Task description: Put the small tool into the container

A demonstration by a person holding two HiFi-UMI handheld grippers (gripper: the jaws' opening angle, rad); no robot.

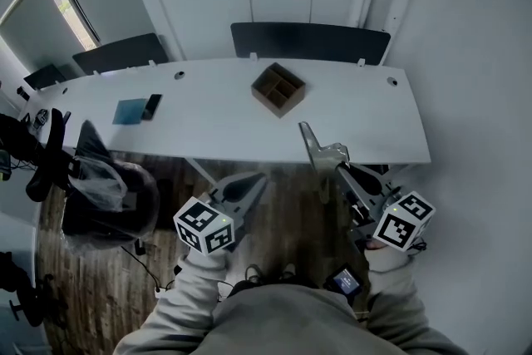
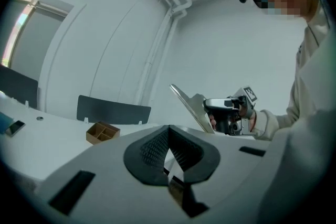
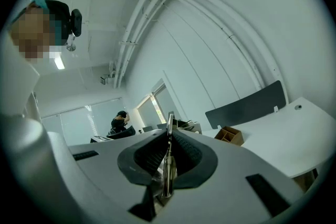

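- The small tool (image 1: 313, 145) is flat, thin, shiny grey metal. It is up in the air in front of the table's near edge, not in the container.
- The right gripper (image 1: 340, 167) pinches the small tool between its jaws. In the right gripper view the tool (image 3: 167, 165) looks like a skinny silver strip standing on its edge between the dark, bumpy pads (image 3: 186, 152).
- The left gripper (image 1: 256, 180) has its jaws pressed together at the tips, with nothing between them. Its pads (image 2: 152, 147) are dark, with rows of little ridges.
- The container (image 1: 266, 99) is a brown square box, like cardboard, split into small boxes inside. It sits on the table, past the tool and well apart from it.
- The table (image 1: 208, 125) is long, white and smooth, with a curved far edge.
- A flat blue square (image 1: 130, 111) and a small black slab (image 1: 151, 106) lie side by side near the table's left end.
- Each gripper has a white cube (image 1: 204, 226) with black square marks.
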